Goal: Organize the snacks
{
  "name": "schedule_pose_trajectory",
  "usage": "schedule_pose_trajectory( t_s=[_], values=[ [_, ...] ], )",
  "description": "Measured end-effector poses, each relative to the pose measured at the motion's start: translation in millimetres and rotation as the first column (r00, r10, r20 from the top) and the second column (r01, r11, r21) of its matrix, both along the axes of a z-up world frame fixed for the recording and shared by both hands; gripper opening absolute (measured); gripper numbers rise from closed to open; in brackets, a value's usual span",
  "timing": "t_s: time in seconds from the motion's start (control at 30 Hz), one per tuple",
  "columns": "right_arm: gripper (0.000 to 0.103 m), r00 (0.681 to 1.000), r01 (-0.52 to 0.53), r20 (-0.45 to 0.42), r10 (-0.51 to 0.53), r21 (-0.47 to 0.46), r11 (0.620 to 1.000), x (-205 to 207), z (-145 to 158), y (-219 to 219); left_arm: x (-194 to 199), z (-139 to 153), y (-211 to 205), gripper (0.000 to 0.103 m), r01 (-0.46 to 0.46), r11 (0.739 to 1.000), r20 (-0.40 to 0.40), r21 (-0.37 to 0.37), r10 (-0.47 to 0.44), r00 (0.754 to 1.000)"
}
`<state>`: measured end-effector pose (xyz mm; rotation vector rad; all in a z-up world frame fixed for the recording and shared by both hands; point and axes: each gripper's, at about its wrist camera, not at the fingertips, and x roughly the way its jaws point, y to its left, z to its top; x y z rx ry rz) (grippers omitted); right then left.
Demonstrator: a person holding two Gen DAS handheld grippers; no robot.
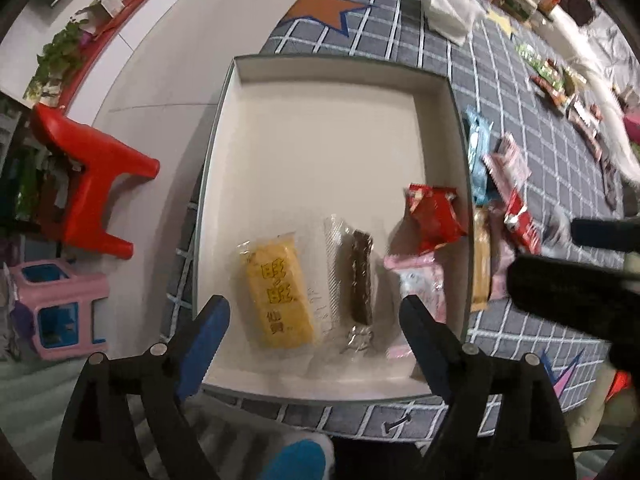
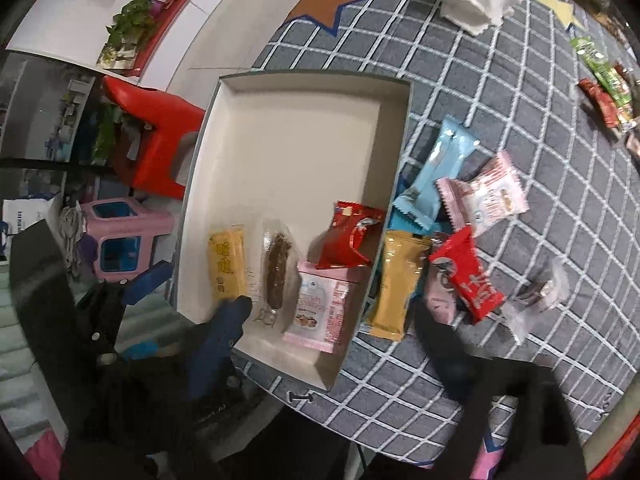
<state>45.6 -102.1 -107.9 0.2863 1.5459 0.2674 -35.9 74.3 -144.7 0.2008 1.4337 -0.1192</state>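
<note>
So there's a shallow white box (image 1: 332,152) sitting on a grey checked mat (image 1: 500,92), and four snacks are already in it, all along the edge closest to the cameras. In the left wrist view, going from about 7 o'clock round to 4: a yellow packet (image 1: 278,292), a dark brown bar in clear wrap (image 1: 360,280), a pink-and-white cookie packet (image 1: 420,284), and a red packet (image 1: 434,220) that's tipped up against the box wall at roughly 3 o'clock.

The left gripper (image 1: 316,328) hangs over that near edge with its blue fingers (image 1: 208,332) spread wide on either side of the yellow packet and the bar, not gripping anything.

The right gripper (image 2: 336,328) is spread apart too and holds nothing, hovering over the box's near right corner.

Outside the box, at 3 to 4 o'clock in the right wrist view, there's a loose pile on the mat: a gold packet (image 2: 394,284) right beside the wall, a light blue packet (image 2: 438,172), a pink striped packet (image 2: 486,196), another red one (image 2: 466,276) and a clear-wrapped snack (image 2: 538,292).

A red stool (image 2: 160,140) stands off the mat at 9 o'clock.
</note>
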Motion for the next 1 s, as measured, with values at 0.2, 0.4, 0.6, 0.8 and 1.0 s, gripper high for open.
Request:
schedule_pose_trajectory(
  t_s=[0.2,0.4,0.6,0.8,1.0],
  values=[
    [0.103,1.0,0.016,0.028,-0.014,-0.058,0.998,-15,12,-7,-7,10,-2,0.089,-0.008,0.999,0.035,0.054,0.006,0.999],
    [0.103,0.998,0.036,0.058,-0.031,-0.082,0.996,-23,22,-12,-10,21,-1,0.089,-0.023,1.0,0.035,0.02,0.022,0.999],
    [0.103,0.997,0.039,0.071,-0.033,-0.084,0.996,-22,28,-12,-12,29,-5,0.089,-0.014,1.0,0.048,0.019,0.013,0.999],
    [0.103,0.997,0.019,0.075,-0.013,-0.082,0.996,-22,29,-6,-12,31,-6,0.089,-0.017,1.0,0.05,0.013,0.016,0.999],
    [0.103,0.997,0.012,0.076,-0.006,-0.078,0.997,-21,30,-4,-12,34,-5,0.089,-0.03,1.0,0.051,0.005,0.03,0.998]
  ],
)
